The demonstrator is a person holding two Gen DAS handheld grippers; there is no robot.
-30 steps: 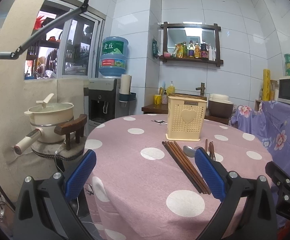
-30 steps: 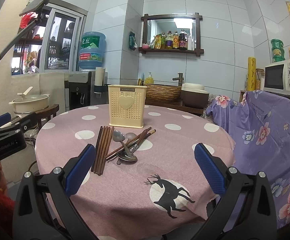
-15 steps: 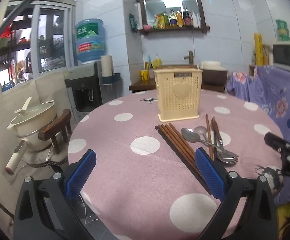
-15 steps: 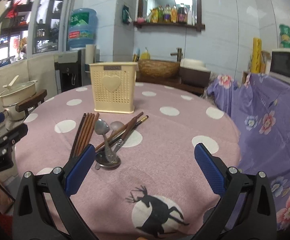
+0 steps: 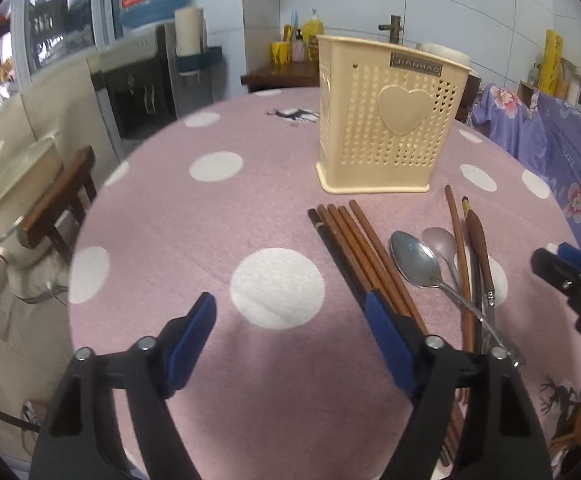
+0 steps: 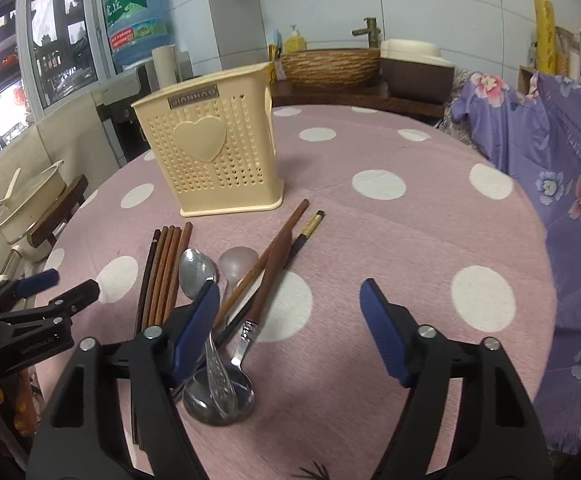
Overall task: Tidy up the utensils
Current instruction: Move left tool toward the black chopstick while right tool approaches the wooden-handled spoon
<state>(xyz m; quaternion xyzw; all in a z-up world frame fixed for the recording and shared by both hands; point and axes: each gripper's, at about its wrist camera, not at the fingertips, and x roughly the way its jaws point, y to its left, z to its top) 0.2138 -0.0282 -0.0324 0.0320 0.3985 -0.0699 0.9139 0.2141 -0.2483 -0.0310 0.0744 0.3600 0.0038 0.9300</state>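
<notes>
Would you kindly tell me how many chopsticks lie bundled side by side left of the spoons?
5: the bundle of chopsticks lies together before the cream holder.

Chopsticks and spoons lie before upright holder.

Light was even indoor, moderately bright, with daylight from the window at left blowing out some panes. Soft shadows fell under both grippers onto the tablecloth. Spoon bowls showed mild glare. Both views looked slightly soft from motion blur. Fisheye bending was strong, with black vignette corners and smeared edge detail.
</notes>
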